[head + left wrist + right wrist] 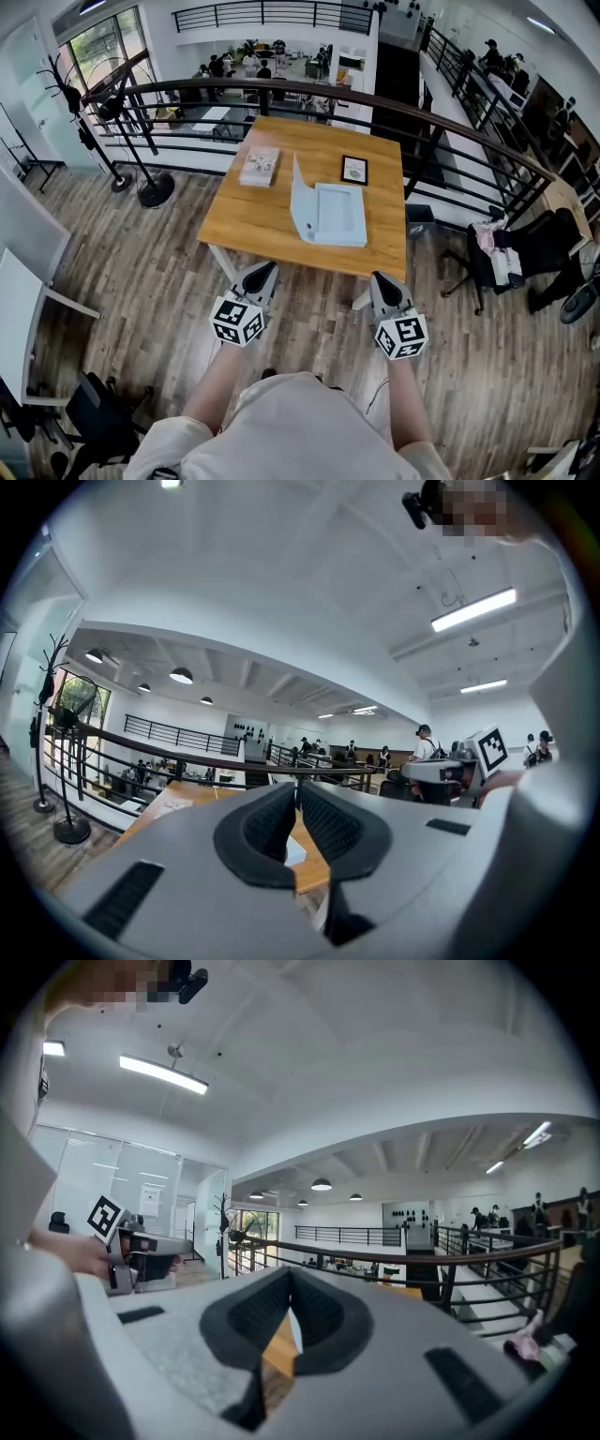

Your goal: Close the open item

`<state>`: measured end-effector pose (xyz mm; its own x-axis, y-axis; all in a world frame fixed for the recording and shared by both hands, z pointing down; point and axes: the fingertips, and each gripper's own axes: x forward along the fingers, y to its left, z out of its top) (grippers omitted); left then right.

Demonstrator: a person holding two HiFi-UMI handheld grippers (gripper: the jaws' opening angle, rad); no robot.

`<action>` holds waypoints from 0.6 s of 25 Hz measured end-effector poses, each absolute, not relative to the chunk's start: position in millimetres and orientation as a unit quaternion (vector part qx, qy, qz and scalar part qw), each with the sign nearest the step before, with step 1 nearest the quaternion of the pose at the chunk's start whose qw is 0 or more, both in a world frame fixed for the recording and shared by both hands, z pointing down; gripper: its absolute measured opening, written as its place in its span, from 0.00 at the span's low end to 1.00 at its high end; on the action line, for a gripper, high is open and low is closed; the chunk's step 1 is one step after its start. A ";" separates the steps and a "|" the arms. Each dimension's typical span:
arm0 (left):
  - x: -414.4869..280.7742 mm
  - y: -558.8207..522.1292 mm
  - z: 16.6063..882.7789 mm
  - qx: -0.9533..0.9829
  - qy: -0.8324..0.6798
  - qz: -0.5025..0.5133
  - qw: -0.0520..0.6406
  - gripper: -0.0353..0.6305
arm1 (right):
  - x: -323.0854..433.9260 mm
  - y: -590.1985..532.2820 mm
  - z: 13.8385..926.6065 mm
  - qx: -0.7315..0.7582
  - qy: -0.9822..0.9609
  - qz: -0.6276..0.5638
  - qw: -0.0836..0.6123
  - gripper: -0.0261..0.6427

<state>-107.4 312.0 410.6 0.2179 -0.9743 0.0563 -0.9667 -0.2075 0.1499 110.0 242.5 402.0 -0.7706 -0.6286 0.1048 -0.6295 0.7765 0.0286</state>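
In the head view a pale blue flat case (pixel 330 216) lies open in the middle of the wooden table (pixel 251 220). Its lid (pixel 298 192) stands up along the left side. My left gripper (pixel 263 272) hangs shut and empty just short of the table's near edge, left of the case. To the right, my right gripper (pixel 383 279) is level with it, also shut with nothing held. In the left gripper view the pads (pixel 274 819) meet, with a sliver of the case (pixel 293 851) behind them. The right gripper view shows the pads (pixel 319 1312) touching at their tips, with table wood (pixel 277 1349) below.
A booklet (pixel 260 166) and a black framed card (pixel 354 170) lie at the table's far side. A dark curved railing (pixel 309 89) runs behind the table. A coat stand (pixel 141 141) is at the left, an office chair with clothes (pixel 511 253) at the right, and a black chair (pixel 98 417) at the lower left.
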 end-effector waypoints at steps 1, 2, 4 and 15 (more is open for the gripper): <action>-107.2 312.7 410.2 0.776 -0.626 -0.025 0.076 0.08 | 109.4 243.8 402.3 0.332 -0.942 0.004 0.055 0.04; -107.1 313.5 409.8 0.775 -0.627 -0.025 0.076 0.09 | 109.0 244.9 402.3 0.330 -0.942 0.005 0.055 0.04; -106.3 315.2 409.5 0.774 -0.628 -0.026 0.076 0.11 | 109.1 246.4 402.9 0.327 -0.943 0.007 0.055 0.04; -96.7 316.6 409.8 0.768 -0.636 -0.024 0.076 0.22 | 116.9 241.8 406.9 0.319 -0.946 0.017 0.052 0.04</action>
